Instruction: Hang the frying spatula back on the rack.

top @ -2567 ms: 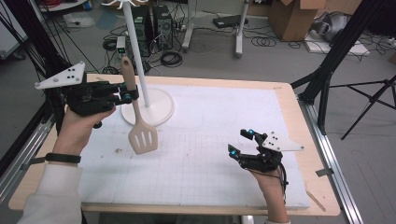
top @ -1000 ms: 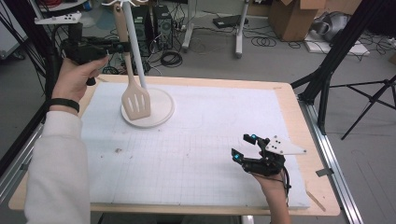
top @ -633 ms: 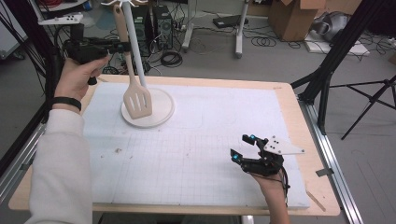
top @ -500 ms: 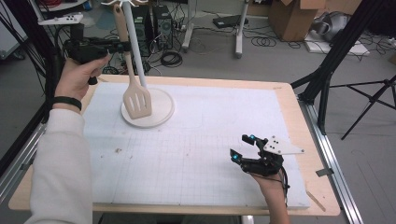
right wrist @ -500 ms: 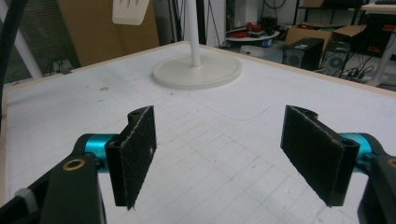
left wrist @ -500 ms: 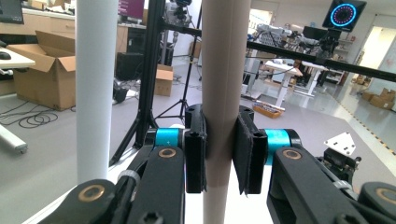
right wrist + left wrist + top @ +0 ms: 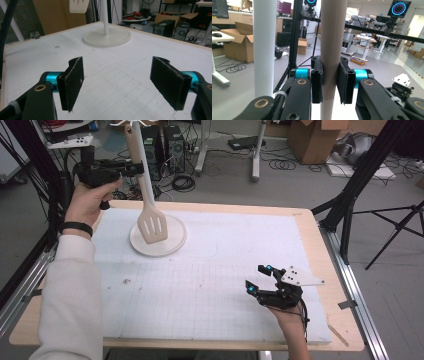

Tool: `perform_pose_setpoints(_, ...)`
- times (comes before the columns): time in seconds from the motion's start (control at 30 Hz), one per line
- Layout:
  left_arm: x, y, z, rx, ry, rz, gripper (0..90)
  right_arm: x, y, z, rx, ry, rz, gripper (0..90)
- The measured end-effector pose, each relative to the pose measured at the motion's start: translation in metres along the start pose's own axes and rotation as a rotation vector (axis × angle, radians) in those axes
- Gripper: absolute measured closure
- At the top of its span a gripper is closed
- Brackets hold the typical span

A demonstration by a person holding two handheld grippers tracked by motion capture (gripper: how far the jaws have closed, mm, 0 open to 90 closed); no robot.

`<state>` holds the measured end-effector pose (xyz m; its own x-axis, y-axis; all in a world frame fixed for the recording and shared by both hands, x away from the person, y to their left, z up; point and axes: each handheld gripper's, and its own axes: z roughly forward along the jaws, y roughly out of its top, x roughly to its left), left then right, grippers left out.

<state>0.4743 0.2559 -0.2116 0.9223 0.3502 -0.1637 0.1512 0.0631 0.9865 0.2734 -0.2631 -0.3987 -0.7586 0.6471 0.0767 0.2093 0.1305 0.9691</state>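
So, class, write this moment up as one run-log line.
left gripper: shut on spatula handle, blade above stand base | right gripper: open, empty, low over mat | stand pole: beside handle

White gridded mat (image 7: 200,290) covers most of the table (image 7: 320,235), wood showing along the far and right edges. Cardboard box (image 7: 312,137) on the floor beyond the far right corner, computer towers (image 7: 165,142) beyond the far left, black tripod (image 7: 385,215) past the right edge.
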Motion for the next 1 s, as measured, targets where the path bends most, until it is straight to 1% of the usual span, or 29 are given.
perform_pose_setpoints(0.07,0.0003,-0.0002,0.0002,-0.005,0.008,0.006,75.7,0.0001,0.0,0.0002,-0.001,0.001,-0.004,25.9)
perform_pose_setpoints(0.1,0.0006,-0.0002,0.0003,-0.005,0.005,0.013,75.6,0.0004,0.0,0.0004,-0.001,0.001,-0.002,26.0)
perform_pose_setpoints(0.2,0.0013,-0.0007,0.001,-0.008,0.002,0.009,75.7,0.0009,-0.0001,0.0007,0.002,0.003,-0.001,26.0)
perform_pose_setpoints(0.27,0.0019,-0.0012,0.0014,-0.018,0.008,0.002,75.6,0.0007,-0.0003,0.0014,0.001,0.005,-0.005,26.0)
perform_pose_setpoints(0.47,0.0038,-0.0024,0.003,-0.019,0.011,0.003,75.0,0.0014,-0.0005,0.0023,0.005,0.009,-0.006,26.1)
perform_pose_setpoints(0.57,0.0052,-0.0029,0.0031,-0.017,0.015,-0.008,73.6,0.002,-0.0005,0.0024,0.006,0.012,-0.002,26.2)
perform_pose_setpoints(0.67,0.0068,-0.003,0.0023,-0.025,0.03,-0.036,72.0,0.002,-0.0005,0.0027,0.004,0.012,-0.01,26.3)
perform_pose_setpoints(0.77,0.0067,-0.0029,0.0023,-0.028,0.041,-0.039,71.6,0.0029,-0.0005,0.0026,0.007,0.016,-0.003,26.4)
perform_pose_setpoints(0.83,0.0074,-0.0031,0.0026,-0.028,0.048,-0.047,72.0,0.0025,-0.0005,0.0032,0.004,0.017,-0.01,26.5)
perform_pose_setpoints(0.9,0.0087,-0.0037,0.0029,-0.034,0.043,-0.066,72.1,0.0028,-0.0005,0.0036,0.003,0.017,-0.01,26.5)
perform_pose_setpoints(1.0,0.0091,-0.0043,0.0037,-0.038,0.042,-0.065,72.1,0.0037,-0.0004,0.0037,0.008,0.022,-0.008,26.7)
